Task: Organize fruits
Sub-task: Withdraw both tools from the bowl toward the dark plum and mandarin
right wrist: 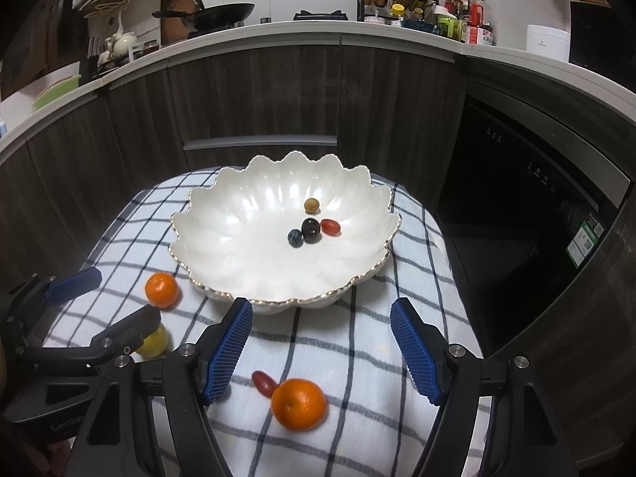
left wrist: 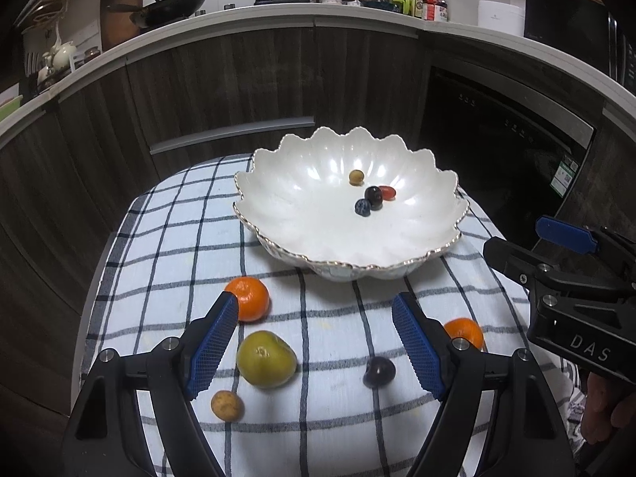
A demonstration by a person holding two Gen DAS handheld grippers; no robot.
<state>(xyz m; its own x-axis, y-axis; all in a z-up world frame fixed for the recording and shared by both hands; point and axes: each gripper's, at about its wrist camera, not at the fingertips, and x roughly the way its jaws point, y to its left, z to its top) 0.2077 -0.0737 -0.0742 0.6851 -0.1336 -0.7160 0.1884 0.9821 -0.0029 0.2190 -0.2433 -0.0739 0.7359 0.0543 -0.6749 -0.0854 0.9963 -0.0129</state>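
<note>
Both grippers hang over the near edge of the checked cloth (left wrist: 338, 429) with nothing caught between their blue pads, so this looks like the reach before a pick-up, with several fruits yet to go into the bowl. The left gripper (left wrist: 314, 342), spread wide and empty, frames the lower middle of its view: a green fruit (left wrist: 266, 359) sits just inside its left finger, a small tan fruit (left wrist: 226, 405) below that, a dark plum (left wrist: 379, 371) toward its right finger, and one orange (left wrist: 248, 298) just past the left fingertip. The right gripper (right wrist: 322, 344), likewise released and holding nothing, has a second orange (right wrist: 299, 403) low in the centre of its view with a red grape (right wrist: 264, 382) touching or nearly touching it. I would guess each hand needs to drop onto one fruit and close gently, since round things roll on cloth. The grape crowding the orange could get nudged or pinched, and the two grippers work close beside each other. Farther up the frame stands the white scalloped bowl (left wrist: 278, 214), already holding four small fruits (left wrist: 373, 194) near its middle. Behind it are dark cabinet fronts (left wrist: 238, 91) and, along the top, a counter (left wrist: 357, 14) crowded with a pan and bottles.
</note>
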